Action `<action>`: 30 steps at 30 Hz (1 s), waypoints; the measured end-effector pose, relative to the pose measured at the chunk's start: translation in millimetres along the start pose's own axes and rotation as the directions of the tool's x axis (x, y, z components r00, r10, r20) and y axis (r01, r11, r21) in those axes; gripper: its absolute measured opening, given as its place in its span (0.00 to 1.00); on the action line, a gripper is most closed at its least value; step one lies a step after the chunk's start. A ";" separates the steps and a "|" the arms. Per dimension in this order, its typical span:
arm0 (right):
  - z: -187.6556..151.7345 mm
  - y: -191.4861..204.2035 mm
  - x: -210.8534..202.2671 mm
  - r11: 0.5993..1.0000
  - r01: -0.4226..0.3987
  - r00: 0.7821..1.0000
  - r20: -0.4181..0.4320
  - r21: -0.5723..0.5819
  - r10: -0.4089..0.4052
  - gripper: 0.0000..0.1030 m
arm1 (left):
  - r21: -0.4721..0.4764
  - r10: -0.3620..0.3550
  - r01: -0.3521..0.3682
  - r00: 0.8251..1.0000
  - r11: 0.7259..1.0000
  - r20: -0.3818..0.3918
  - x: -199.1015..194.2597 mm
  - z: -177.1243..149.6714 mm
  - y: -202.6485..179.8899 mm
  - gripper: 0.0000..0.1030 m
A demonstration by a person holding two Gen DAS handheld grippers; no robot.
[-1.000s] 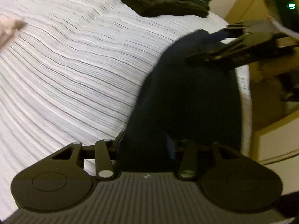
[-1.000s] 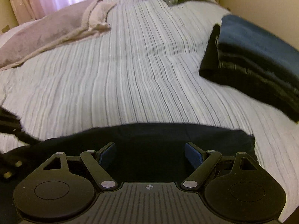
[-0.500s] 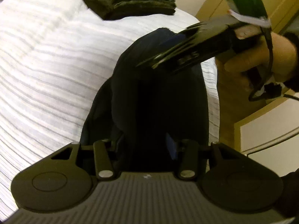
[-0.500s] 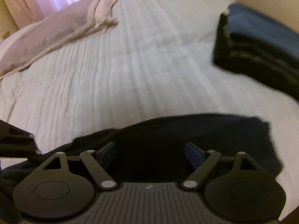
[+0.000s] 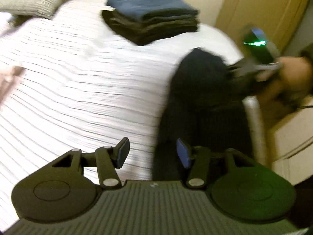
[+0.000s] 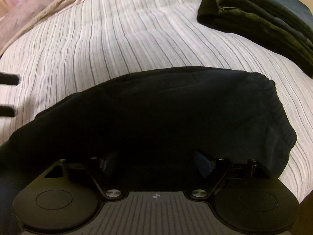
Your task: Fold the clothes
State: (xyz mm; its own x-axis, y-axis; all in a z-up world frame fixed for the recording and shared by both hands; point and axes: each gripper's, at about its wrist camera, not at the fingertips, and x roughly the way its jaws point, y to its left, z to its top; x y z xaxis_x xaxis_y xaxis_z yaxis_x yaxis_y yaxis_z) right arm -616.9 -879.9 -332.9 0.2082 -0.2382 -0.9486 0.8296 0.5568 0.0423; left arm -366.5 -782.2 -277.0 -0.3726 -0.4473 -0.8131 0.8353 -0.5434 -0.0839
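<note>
Two tools work over a striped bed (image 6: 121, 39). The left tool (image 5: 152, 153) stands wide, gripping nothing, beside the dark garment (image 6: 156, 113) at the bed's near edge. The right tool (image 6: 156, 162), pads apart, lies under the garment's draped fold. A folded stack (image 5: 150, 17) rests farther back.

Dark navy garment (image 6: 156, 117): soft fabric, bunched into a long rounded bundle, lying crosswise on the striped bed (image 6: 117, 39), near edge. Stack of folded clothes (image 6: 264, 19): dark pieces, blue one on top, edges squared, far right on the bed, well apart from the garment
</note>
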 end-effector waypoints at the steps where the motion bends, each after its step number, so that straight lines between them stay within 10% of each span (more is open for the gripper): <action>1: -2.0 -0.3 -0.5 1.000 -0.001 1.000 0.007 0.006 0.000 0.82 | 0.041 0.030 -0.029 1.000 0.999 -0.009 8.4 -0.4 2.6 0.47; 12: -7.6 -10.7 0.3 0.999 0.015 0.998 0.053 0.040 -0.017 0.83 | 0.342 -0.173 0.173 0.984 0.924 -0.029 62.1 6.3 -32.8 0.47; 17: -9.5 -14.6 -3.6 0.997 0.024 0.997 0.069 0.070 -0.029 0.83 | 0.435 -0.128 0.127 0.991 0.891 -0.026 81.4 12.5 -39.5 0.57; 26: -13.1 -17.5 -7.2 0.994 0.036 0.995 0.091 0.108 -0.046 0.83 | 0.204 -0.001 -0.019 0.995 0.979 0.097 70.5 37.2 31.3 0.61; 30: -12.0 -17.1 -6.8 0.992 0.042 0.995 0.087 0.118 -0.053 0.83 | 0.238 0.001 -0.022 0.996 0.971 0.087 71.8 33.3 26.9 0.58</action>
State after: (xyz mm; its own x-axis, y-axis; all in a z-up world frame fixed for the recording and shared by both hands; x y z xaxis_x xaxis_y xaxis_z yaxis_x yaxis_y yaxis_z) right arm -638.7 -878.3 -330.9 0.2086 -0.3357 -0.9186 0.8928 0.4487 0.0388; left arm -384.3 -852.6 -318.5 -0.4051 -0.5082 -0.7600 0.7233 -0.6866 0.0735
